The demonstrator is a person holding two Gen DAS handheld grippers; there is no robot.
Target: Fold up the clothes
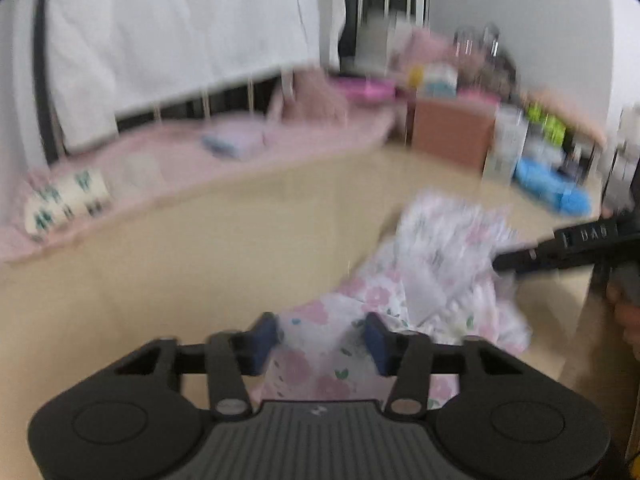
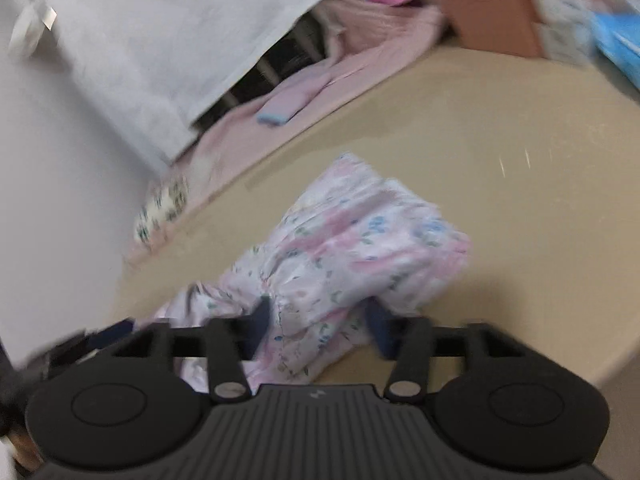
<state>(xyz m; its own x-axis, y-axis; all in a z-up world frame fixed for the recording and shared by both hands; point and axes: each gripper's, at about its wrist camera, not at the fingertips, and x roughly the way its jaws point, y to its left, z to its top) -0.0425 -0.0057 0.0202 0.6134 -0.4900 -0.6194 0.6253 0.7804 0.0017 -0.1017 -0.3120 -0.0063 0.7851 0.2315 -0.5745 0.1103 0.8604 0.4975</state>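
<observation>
We are seeing the left gripper (image 1: 322, 340) with its jaws standing apart, blue pads on either side of a fold of the floral garment (image 1: 432, 280), which is passing between them without either pad visibly pressing it. The right gripper (image 2: 318, 322) is likewise showing its jaws apart, with a bunched ridge of the same cloth rising between the pads (whether the pads are touching the fabric we cannot tell, since both views are blurring).

The garment, white with pink flowers and small blue and green sprigs, is lying crumpled in a heap on the beige tabletop (image 1: 200, 272), toward the near edge. In the left view the right gripper's dark body is reaching in from the right side and meeting the cloth's far bunch.

Farther out, a pink blanket (image 1: 304, 140) is lying along the tabletop's back edge, with a cream cloth printed with green shapes (image 1: 66, 202) at its left end. A brown box (image 1: 452, 132) is standing at the far corner, and a white sheet (image 1: 180, 40) is hanging behind
</observation>
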